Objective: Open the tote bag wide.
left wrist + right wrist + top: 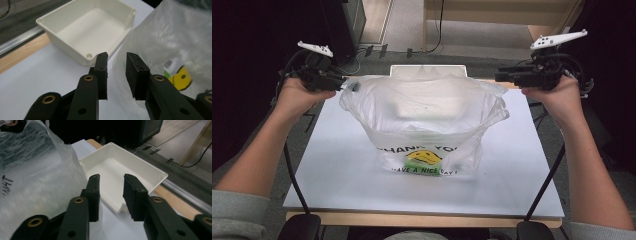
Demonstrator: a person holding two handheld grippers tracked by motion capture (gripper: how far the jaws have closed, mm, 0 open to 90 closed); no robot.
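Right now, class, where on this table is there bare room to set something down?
The white table is bare left and right of the plastic bag and along the near edge. The middle is crowded by the bag, with the white tray close behind it.

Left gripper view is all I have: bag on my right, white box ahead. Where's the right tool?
Observer: The right tool is raised at the bag's opposite rim and points in at it.
Operator: Gripping the bag?
Observer: No. In the right gripper view its jaws stand apart. The white box shows between them, and the bag film is off beside one jaw.
Operator: Bag off the table?
Observer: It doesn't look so. In the high view its bottom appears to rest on the white board, with its mouth spread wide.
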